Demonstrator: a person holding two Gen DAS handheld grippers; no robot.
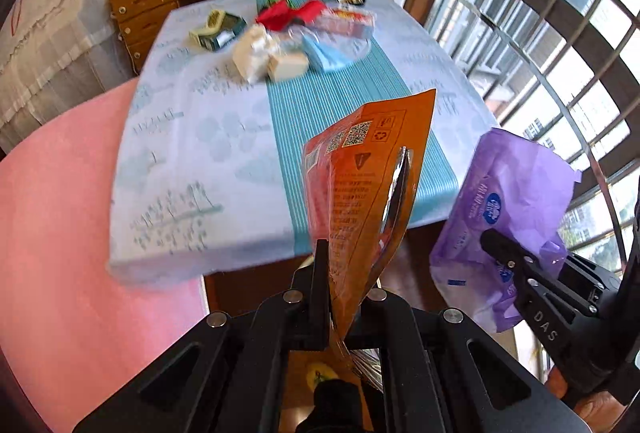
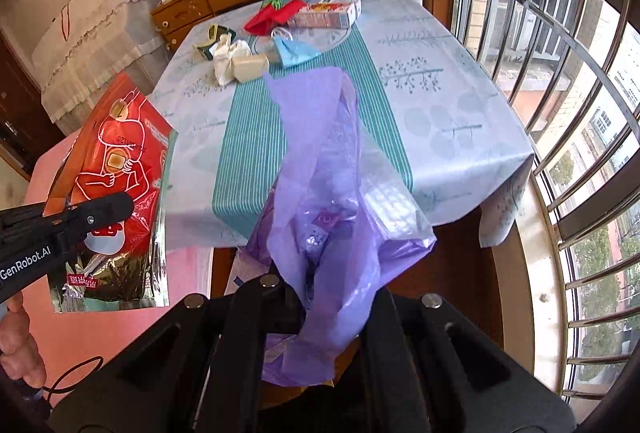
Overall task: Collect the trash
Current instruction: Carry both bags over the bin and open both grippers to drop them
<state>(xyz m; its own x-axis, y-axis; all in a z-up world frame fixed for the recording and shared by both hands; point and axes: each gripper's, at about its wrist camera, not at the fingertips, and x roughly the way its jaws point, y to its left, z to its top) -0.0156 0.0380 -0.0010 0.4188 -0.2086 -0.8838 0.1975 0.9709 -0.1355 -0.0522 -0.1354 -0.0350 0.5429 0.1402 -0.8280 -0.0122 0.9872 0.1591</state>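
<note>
Left gripper (image 1: 340, 297) is pinching an orange pouch (image 1: 368, 169) and right gripper (image 2: 320, 305) is clamping a purple wrapper (image 2: 320, 193) off the near table edge, while the pile (image 2: 280, 33) is sitting uncollected at the far end of the table (image 2: 440, 121), so barely started I'd say

Black left claw (image 1: 340, 265) with silver screws; right claw (image 1: 516, 265) marked "DAS"
</note>
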